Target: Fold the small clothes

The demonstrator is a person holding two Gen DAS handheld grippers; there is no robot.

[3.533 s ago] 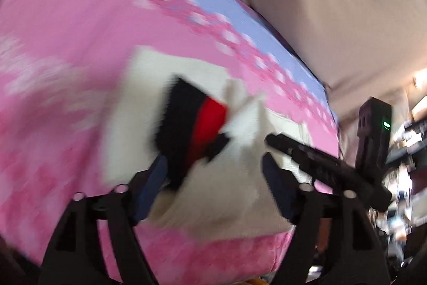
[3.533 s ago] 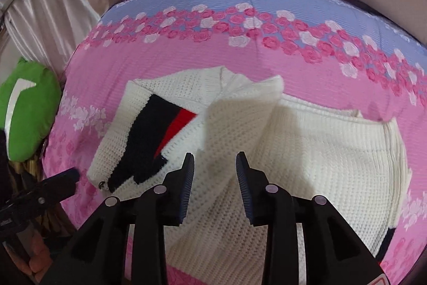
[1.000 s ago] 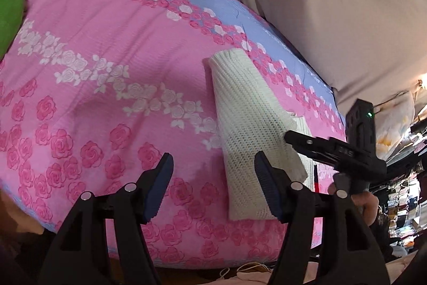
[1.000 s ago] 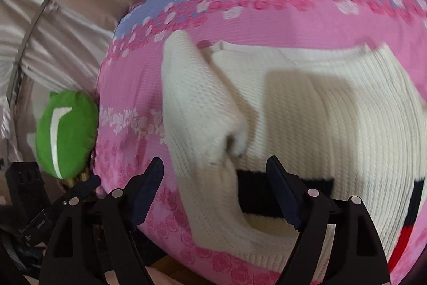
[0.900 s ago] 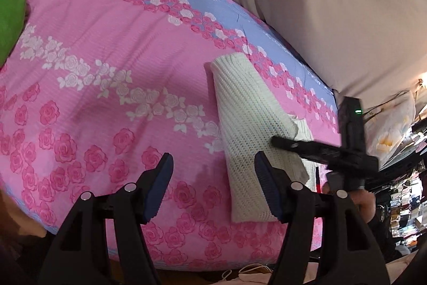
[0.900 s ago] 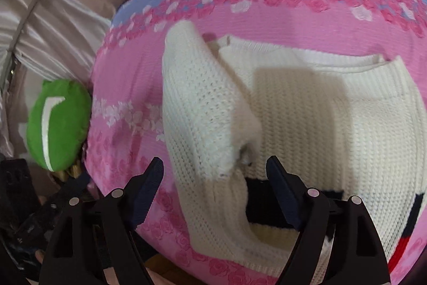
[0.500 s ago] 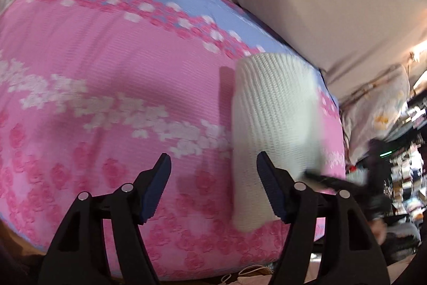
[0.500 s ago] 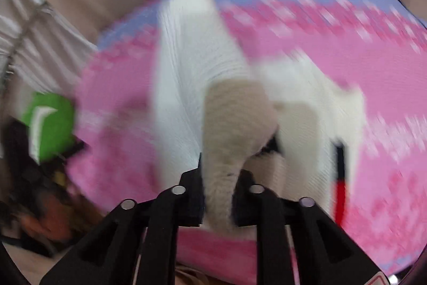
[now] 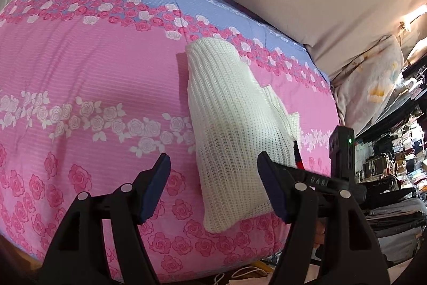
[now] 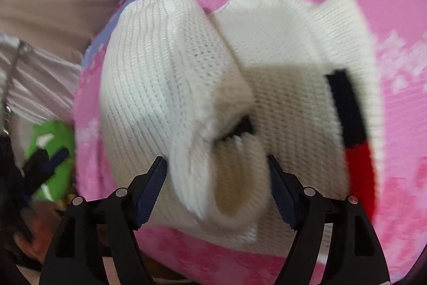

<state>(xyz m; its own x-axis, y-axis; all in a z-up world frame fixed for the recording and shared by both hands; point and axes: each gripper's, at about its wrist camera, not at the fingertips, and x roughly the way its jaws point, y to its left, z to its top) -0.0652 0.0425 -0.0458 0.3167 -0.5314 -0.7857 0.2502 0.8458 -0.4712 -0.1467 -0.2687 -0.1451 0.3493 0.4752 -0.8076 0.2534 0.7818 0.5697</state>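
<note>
Sweater [image 10: 170, 87]: white knit, its rolled sleeve end released since half a second ago, now lying loose between the just-opened pads of the right gripper [image 10: 216, 186]. Left to right: left gripper [image 9: 213, 186], jaws apart, nothing gripped, hovering over the floral bedsheet [image 9: 80, 66]; sweater, folded lengthwise, near the bed's right edge; navy-and-red stripe [image 10: 352, 130] on its right side.

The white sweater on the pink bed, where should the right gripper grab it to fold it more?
Probably the rolled sleeve end of the white sweater, which bulges up between the right gripper's open fingers. Come straight down from the near edge: the jaws, just reopened, already straddle it.
</note>
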